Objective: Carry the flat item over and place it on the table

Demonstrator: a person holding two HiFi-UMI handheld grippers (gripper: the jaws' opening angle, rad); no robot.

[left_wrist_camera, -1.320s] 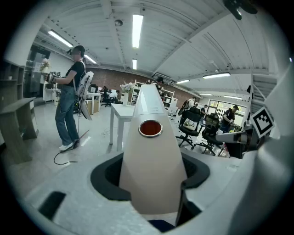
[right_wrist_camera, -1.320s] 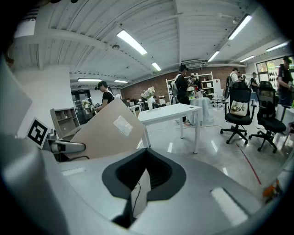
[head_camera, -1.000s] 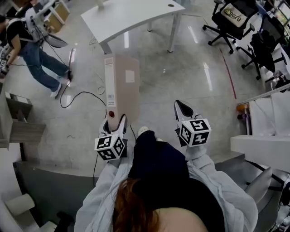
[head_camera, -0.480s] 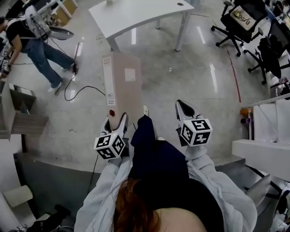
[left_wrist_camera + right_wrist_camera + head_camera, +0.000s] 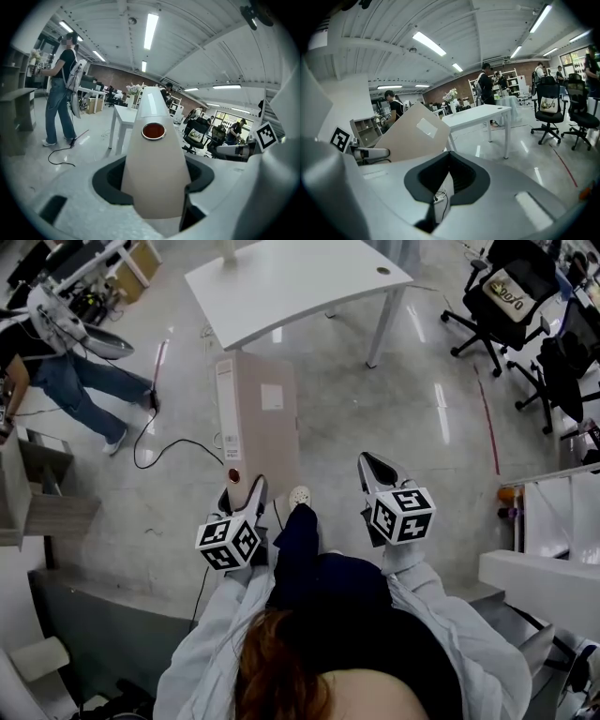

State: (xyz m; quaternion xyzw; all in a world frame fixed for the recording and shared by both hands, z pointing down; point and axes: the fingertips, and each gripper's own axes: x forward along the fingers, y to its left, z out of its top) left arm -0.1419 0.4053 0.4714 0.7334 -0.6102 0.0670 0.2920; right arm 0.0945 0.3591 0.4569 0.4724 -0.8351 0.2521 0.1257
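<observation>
A flat beige binder [image 5: 258,423] with a white spine label and a red-ringed finger hole sticks out forward from my left gripper [image 5: 242,495], which is shut on its spine end. In the left gripper view the binder [image 5: 154,154] fills the gap between the jaws of the left gripper [image 5: 154,192]. My right gripper [image 5: 373,470] is held level beside it, shut and empty; in its own view the right gripper [image 5: 449,161] has nothing between its jaws, and the binder [image 5: 412,133] shows to the left. The white table [image 5: 300,277] stands ahead above the shiny floor.
Black office chairs [image 5: 511,287] stand at the far right. Another person [image 5: 56,371] is at the far left, near a black cable [image 5: 173,442] on the floor. A grey shelf unit [image 5: 37,502] is at the left, white furniture [image 5: 548,568] at the right.
The white table has come closer and lower in the head view as I walk toward it. The binder stays in the left gripper. The person at the left has shifted further left.
</observation>
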